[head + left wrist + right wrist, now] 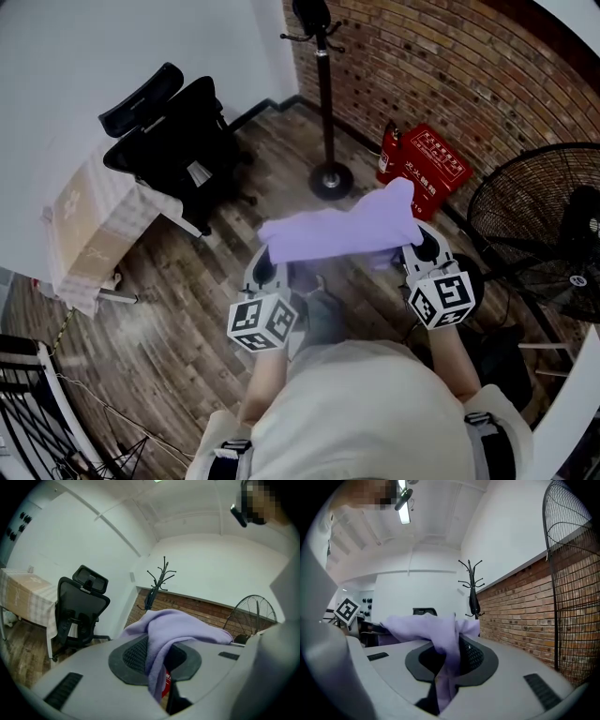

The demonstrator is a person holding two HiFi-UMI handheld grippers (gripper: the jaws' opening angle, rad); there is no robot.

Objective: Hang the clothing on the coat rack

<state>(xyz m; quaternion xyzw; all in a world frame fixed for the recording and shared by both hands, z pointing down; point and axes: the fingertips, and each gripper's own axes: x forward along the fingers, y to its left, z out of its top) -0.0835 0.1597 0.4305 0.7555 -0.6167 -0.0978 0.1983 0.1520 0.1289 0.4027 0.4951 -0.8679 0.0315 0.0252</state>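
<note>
A lilac garment (pixel 339 228) is stretched between my two grippers at chest height. My left gripper (pixel 272 261) is shut on its left end; in the left gripper view the cloth (pixel 161 644) hangs pinched between the pads. My right gripper (pixel 420 246) is shut on the right end, with the cloth (pixel 446 660) bunched in the jaws in the right gripper view. The black coat rack (pixel 324 89) stands ahead by the brick wall, its hooks (pixel 162 575) seen above the cloth, and it shows again as a rack (pixel 471 585) in the right gripper view.
A black office chair (pixel 178 145) and a table with a cardboard box (pixel 80 230) stand to the left. A red fire-extinguisher box (pixel 427 169) sits by the brick wall. A large floor fan (pixel 544 225) is on the right. Wood floor lies between me and the rack.
</note>
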